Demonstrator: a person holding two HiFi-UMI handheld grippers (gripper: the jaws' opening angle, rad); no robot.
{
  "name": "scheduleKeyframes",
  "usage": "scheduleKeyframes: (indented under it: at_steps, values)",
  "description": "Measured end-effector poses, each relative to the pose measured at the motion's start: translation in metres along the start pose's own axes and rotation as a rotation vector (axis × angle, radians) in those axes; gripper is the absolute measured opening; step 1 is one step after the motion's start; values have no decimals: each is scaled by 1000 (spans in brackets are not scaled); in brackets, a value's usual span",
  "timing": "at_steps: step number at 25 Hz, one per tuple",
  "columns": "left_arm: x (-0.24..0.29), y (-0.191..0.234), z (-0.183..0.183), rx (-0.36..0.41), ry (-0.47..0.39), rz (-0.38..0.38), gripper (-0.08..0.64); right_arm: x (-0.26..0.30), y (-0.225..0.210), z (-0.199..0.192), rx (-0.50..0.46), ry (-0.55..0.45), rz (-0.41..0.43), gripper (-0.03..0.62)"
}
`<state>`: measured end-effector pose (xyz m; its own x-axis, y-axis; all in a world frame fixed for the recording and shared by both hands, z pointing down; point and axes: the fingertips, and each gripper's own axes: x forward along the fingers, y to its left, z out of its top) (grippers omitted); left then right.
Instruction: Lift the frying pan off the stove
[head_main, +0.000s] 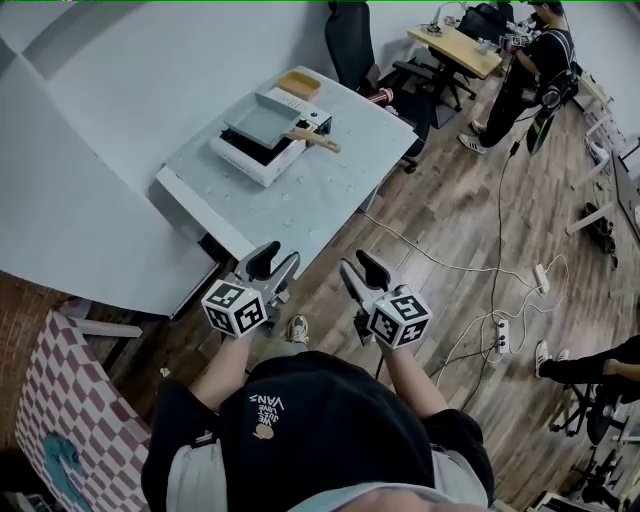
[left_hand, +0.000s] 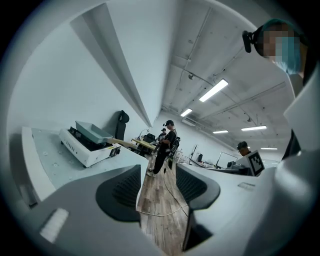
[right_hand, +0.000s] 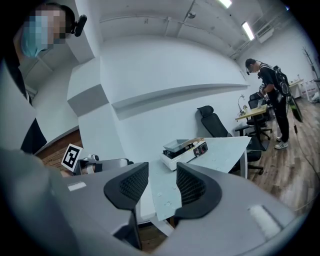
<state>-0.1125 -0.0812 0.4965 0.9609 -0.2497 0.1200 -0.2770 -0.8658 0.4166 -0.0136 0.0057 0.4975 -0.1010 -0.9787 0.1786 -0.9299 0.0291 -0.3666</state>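
Open office w/ a wood-plank floor (head_main: 450, 220); a white table (head_main: 320, 200) stands against the white wall. On the table sits a white portable stove (head_main: 250, 155). The frying pan (head_main: 262, 122), square & grey, rests on top of the stove, its wooden handle (head_main: 318, 141) sticking out toward the table's right side. A small yellow box (head_main: 298, 84) lies just beyond the stove.

Both grippers are held over the floor in front of the table, well apart from the pan. Left gripper (head_main: 277, 265): jaws apart, nothing btwn them, only floor and a thin cable (left_hand: 156, 214) seen through the gap. Right gripper (head_main: 362, 272): jaws apart too, empty, pointing toward table & stove.

Bkgd: a black office chair (head_main: 350, 40) past the table, and a person (head_main: 540, 60) standing by a wooden desk (head_main: 455, 45).
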Motion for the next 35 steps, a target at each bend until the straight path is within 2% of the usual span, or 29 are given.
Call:
scheduleKeyframes:
  at_steps: [11, 19, 23, 28, 35]
  values:
    - [75, 52, 38, 13, 49, -83, 193, 68, -46, 36, 34, -38, -68, 164]
    - [113, 70, 35, -13, 73, -62, 193, 91, -82, 45, 59, -12, -56, 164]
    - [136, 75, 38, -24, 48, 4, 193, 104, -108, 52, 59, 25, 9, 164]
    - [161, 71, 44, -55, -14, 130, 193, 116, -137, 65, 27, 109, 147, 164]
    - [187, 68, 44, -94, -118, 295, 193, 131, -173, 83, -9, 179, 329, 164]
